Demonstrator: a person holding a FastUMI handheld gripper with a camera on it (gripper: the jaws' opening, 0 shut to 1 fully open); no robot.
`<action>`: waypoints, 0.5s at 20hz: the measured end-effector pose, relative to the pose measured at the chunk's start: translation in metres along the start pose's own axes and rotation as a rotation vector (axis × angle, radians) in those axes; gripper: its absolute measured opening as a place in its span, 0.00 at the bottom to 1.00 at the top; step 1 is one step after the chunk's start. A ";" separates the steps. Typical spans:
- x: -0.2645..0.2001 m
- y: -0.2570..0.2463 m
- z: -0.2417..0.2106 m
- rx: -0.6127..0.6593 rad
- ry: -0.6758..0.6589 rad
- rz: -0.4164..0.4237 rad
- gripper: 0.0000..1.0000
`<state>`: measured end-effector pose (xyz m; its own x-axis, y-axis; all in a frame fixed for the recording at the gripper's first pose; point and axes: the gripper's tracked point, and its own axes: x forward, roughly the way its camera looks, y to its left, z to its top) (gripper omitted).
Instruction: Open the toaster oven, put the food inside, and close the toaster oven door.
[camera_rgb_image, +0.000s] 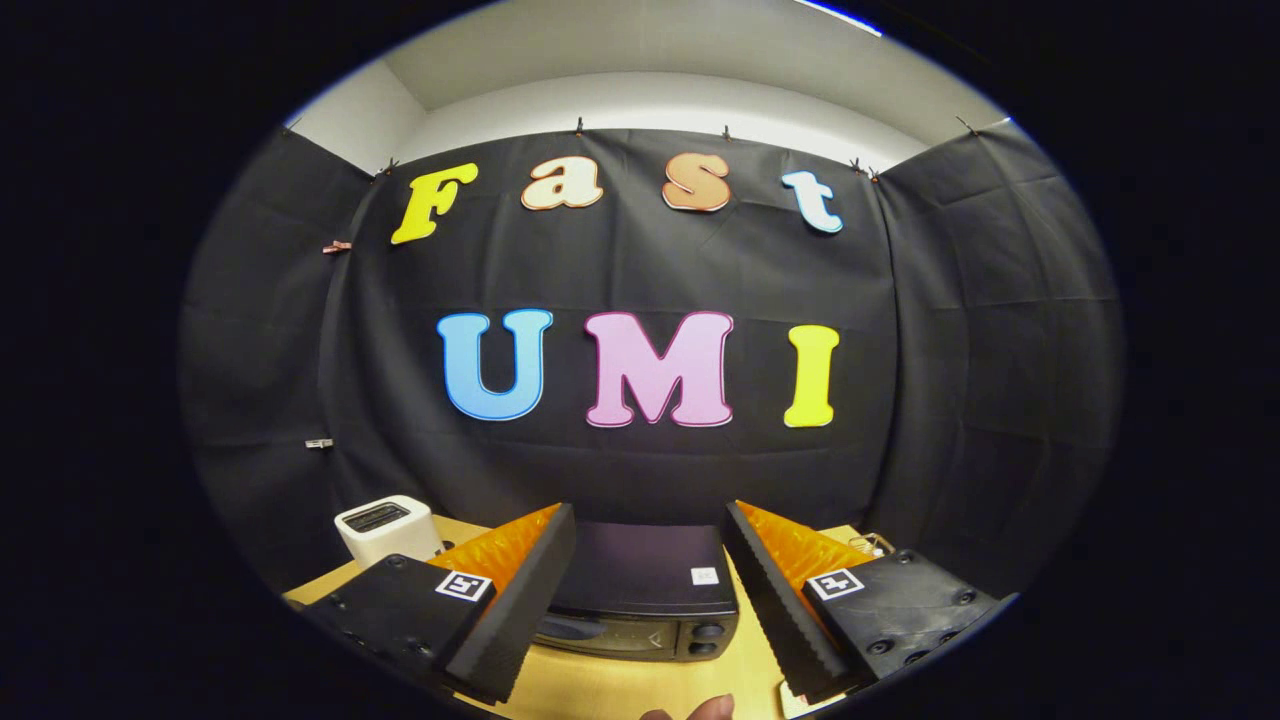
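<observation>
The tool (648, 580) hangs with its fingers spread wide, holding nothing. In the gap between them, low in the frame's centre, the dark toaster oven (645, 592) sits on the wooden surface (620, 688). A white toaster (385, 530) stands at lower left.

Claw-mounted fisheye (640, 600), raised, facing booth's back wall; toaster oven (640, 585) near, seen slightly from above.

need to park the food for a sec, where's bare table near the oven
The gripper is open, its fingers astride the toaster oven. Bare table lies in front of the oven's door, between the fingers, bordered by a fingertip. Left of the oven, the white toaster crowds the corner.
</observation>
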<state>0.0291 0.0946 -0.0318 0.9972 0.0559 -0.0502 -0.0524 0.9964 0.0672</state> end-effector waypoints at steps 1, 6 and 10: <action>0.004 0.005 -0.004 0.007 0.007 0.000 0.98; 0.027 0.032 -0.043 0.019 0.059 -0.009 0.99; 0.044 0.053 -0.086 0.034 0.122 -0.006 0.99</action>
<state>0.0655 0.1554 -0.1162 0.9834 0.0598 -0.1710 -0.0430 0.9940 0.1003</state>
